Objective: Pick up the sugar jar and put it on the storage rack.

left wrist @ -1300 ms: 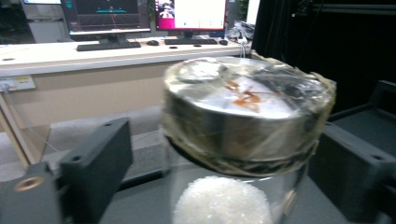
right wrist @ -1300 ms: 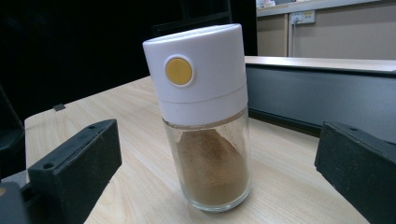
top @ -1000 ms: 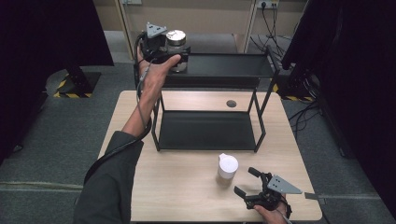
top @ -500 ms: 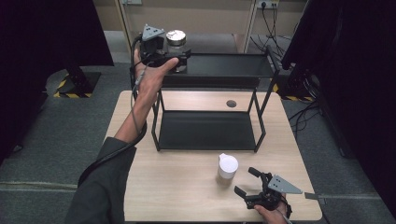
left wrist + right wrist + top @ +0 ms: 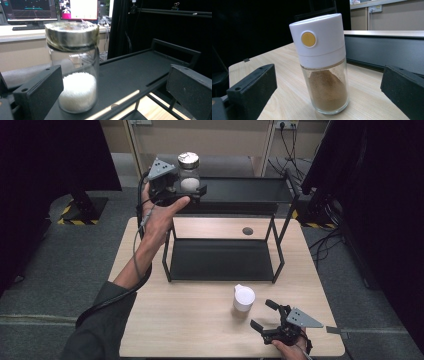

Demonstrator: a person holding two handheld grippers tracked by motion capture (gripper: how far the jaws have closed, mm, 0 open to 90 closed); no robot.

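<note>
A glass jar (image 5: 188, 172) with a metal lid and white granules stands on the left end of a black rack's top shelf (image 5: 245, 190). My left gripper (image 5: 192, 189) is open at the jar's base. In the left gripper view the jar (image 5: 75, 72) stands by the left jaw, and the left gripper (image 5: 115, 85) is spread wide. A spice shaker (image 5: 243, 297) with a white cap stands on the table near the front. My right gripper (image 5: 266, 316) rests open just right of it. In the right gripper view the shaker (image 5: 324, 62), holding brown powder, stands upright between the jaws of the right gripper (image 5: 329, 87), untouched.
The rack's lower tray (image 5: 220, 260) sits at the middle of the wooden table (image 5: 175, 320). A small dark round spot (image 5: 247, 231) marks the table behind the rack. Cables and dark stands lie on the floor at the right.
My left gripper has drawn back and down a little from the jar, which stays on the top shelf. The right gripper and the shaker have not moved.
</note>
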